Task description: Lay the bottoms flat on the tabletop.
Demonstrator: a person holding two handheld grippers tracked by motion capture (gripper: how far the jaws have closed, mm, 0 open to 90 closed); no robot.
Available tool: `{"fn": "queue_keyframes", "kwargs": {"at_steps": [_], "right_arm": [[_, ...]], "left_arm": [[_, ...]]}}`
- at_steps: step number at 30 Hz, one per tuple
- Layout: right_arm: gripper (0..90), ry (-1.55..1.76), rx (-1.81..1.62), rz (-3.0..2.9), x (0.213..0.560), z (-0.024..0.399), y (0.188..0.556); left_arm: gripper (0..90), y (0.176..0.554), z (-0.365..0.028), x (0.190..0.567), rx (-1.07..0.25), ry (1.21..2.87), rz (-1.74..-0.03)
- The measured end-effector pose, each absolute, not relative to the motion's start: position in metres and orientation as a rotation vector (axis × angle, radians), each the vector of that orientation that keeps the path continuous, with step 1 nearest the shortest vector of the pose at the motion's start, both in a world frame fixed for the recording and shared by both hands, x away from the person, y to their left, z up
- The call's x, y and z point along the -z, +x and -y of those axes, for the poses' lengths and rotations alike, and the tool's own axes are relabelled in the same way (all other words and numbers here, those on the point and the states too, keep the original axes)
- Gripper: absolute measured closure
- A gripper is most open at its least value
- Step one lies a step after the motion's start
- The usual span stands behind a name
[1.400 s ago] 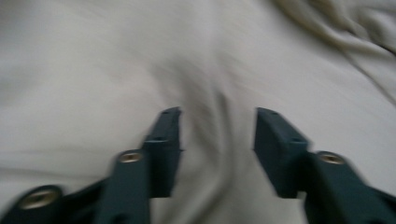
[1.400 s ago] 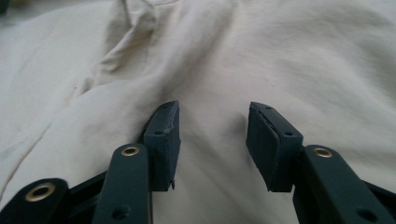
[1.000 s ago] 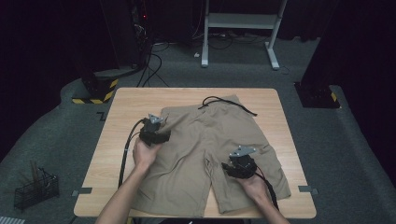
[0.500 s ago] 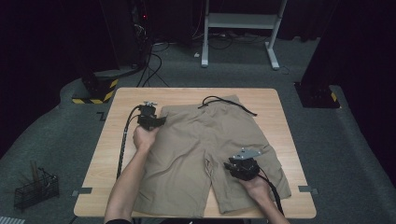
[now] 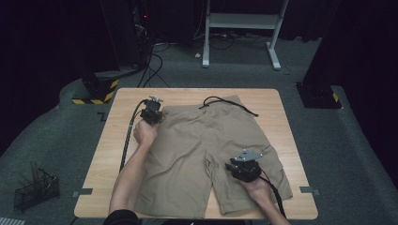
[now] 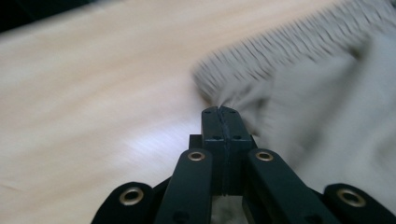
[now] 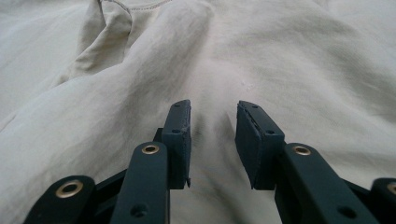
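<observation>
Left gripper [image 5: 151,115] clamped at shorts [image 5: 206,154] waistband corner; bare table [image 5: 117,136] beside

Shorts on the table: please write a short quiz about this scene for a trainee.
1. True or false: the left tongs stand wide open.
2. Which garment lies on the table?
3. At which part of the garment are the left tongs? A) leg hem B) waistband corner C) side pocket
Key: 1 false, they are shut; 2 khaki shorts; 3 B.

Bare table [image 5: 117,187] left of shorts [image 5: 202,154]
</observation>
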State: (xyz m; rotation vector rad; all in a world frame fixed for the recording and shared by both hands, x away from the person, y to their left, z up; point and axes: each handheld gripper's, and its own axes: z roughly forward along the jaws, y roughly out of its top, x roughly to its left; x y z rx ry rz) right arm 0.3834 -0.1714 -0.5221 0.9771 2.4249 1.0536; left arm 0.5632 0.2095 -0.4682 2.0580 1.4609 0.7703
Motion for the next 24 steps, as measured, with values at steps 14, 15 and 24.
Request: {"fn": "queue_keyframes", "kwargs": {"at_steps": [14, 15, 24], "right_arm": [[61.9, 1.007, -1.031, -2.422, 0.521, 0.163, 0.379], [61.2, 1.007, -1.023, -2.43, 0.52, 0.161, 0.38], [52.9, 1.024, -1.007, -2.435, 0.519, 0.145, 0.383]], "left_arm": [[42.8, 0.558, -0.211, 0.466, -0.845, 2.007, -1.441], [40.3, 0.548, -0.209, 0.461, -0.854, 2.016, -1.406], [34.8, 0.463, -0.166, 0.489, -0.585, 2.22, -1.174]]}}
